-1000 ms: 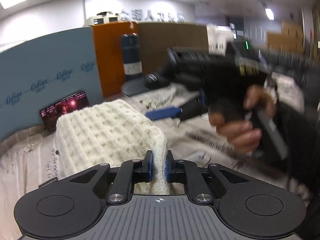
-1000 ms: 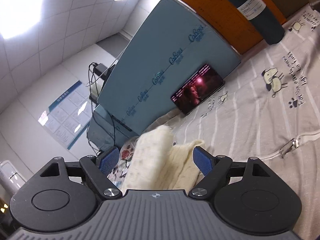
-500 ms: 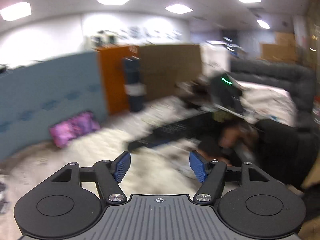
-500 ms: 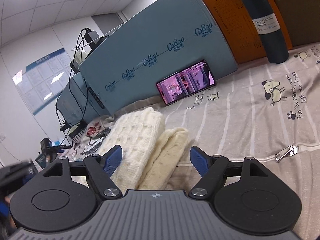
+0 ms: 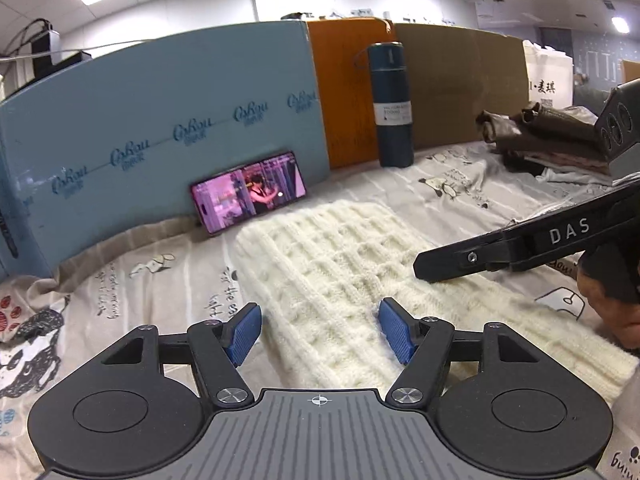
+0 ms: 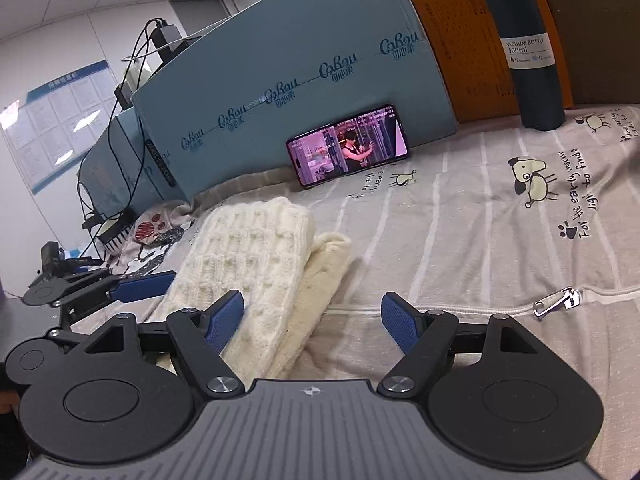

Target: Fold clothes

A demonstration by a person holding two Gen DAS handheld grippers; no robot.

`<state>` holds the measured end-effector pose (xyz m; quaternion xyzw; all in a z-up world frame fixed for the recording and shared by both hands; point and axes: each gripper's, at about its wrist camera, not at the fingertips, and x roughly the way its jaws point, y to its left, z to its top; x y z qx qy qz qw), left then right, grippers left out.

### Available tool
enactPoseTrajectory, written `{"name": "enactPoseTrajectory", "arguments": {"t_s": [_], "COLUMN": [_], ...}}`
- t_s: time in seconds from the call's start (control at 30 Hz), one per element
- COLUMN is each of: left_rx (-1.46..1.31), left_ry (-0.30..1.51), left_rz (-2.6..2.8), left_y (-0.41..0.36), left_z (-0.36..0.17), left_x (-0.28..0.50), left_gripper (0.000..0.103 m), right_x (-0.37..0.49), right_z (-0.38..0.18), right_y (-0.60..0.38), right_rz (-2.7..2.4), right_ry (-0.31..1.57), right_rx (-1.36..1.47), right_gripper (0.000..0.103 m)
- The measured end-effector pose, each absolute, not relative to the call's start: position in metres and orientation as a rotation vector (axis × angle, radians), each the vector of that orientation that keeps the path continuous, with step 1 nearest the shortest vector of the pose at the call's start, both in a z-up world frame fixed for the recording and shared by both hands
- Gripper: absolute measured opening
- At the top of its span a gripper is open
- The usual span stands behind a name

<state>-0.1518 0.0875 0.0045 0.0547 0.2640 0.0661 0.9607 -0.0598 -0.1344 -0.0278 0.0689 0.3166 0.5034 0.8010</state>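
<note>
Cream cable-knit sweater, folded into a thick oblong bundle, lies on the cartoon-dog printed sheet covering the surface. Its long axis runs from the phone at the back toward the near right corner in the left wrist view. Readable writing: "CoRou" repeated along the blue box; "VACUUM BOTTLE 500ml" on the dark flask; "DAS" on the right gripper. Left gripper fingers stand spread over the knit, gripping nothing. Right gripper fingers likewise spread, empty, at the sweater's edge.
</note>
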Motion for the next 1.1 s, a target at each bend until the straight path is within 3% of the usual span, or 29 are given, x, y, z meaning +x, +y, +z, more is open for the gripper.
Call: {"name": "enactPoseTrajectory", "arguments": {"t_s": [0.17, 0.3, 0.37, 0.4, 0.47, 0.57, 0.8, 0.83, 0.93, 1.0, 1.1], "left_rx": [0.057, -0.041, -0.043, -0.044, -0.045, -0.043, -0.021, -0.029, -0.093, -0.194, -0.336], "left_ry": [0.517, 0.501, 0.484, 0.478, 0.475, 0.479, 0.54, 0.535, 0.52, 0.512, 0.513], "left_rz": [0.13, 0.126, 0.13, 0.131, 0.132, 0.135, 0.137, 0.141, 0.154, 0.153, 0.147], "left_y": [0.094, 0.101, 0.101, 0.101, 0.1, 0.098, 0.093, 0.093, 0.097, 0.101, 0.109], "left_z": [0.009, 0.019, 0.021, 0.022, 0.022, 0.02, 0.004, 0.005, 0.01, 0.013, 0.013], "left_x": [-0.163, -0.179, -0.188, -0.192, -0.194, -0.192, -0.179, -0.181, -0.192, -0.205, -0.231], "left_gripper": [0.068, 0.076, 0.077, 0.077, 0.078, 0.078, 0.084, 0.084, 0.085, 0.085, 0.086], "right_x": [-0.056, -0.058, -0.063, -0.065, -0.073, -0.085, -0.101, -0.101, -0.093, -0.08, -0.06], "right_z": [-0.03, -0.024, -0.02, -0.018, -0.016, -0.011, -0.016, -0.016, -0.011, -0.008, -0.005], "right_y": [-0.137, -0.142, -0.146, -0.147, -0.147, -0.15, -0.145, -0.144, -0.146, -0.146, -0.142], "right_rz": [1.118, 1.143, 1.178, 1.201, 1.222, 1.238, 1.212, 1.205, 1.177, 1.173, 1.166], "right_ry": [0.708, 0.74, 0.74, 0.745, 0.75, 0.75, 0.724, 0.721, 0.728, 0.758, 0.803], "right_rx": [0.189, 0.222, 0.236, 0.242, 0.223, 0.199, 0.089, 0.083, 0.102, 0.16, 0.228], "right_gripper": [0.075, 0.071, 0.046, 0.042, 0.022, 0.016, 0.019, 0.022, 0.054, 0.056, 0.068]}}
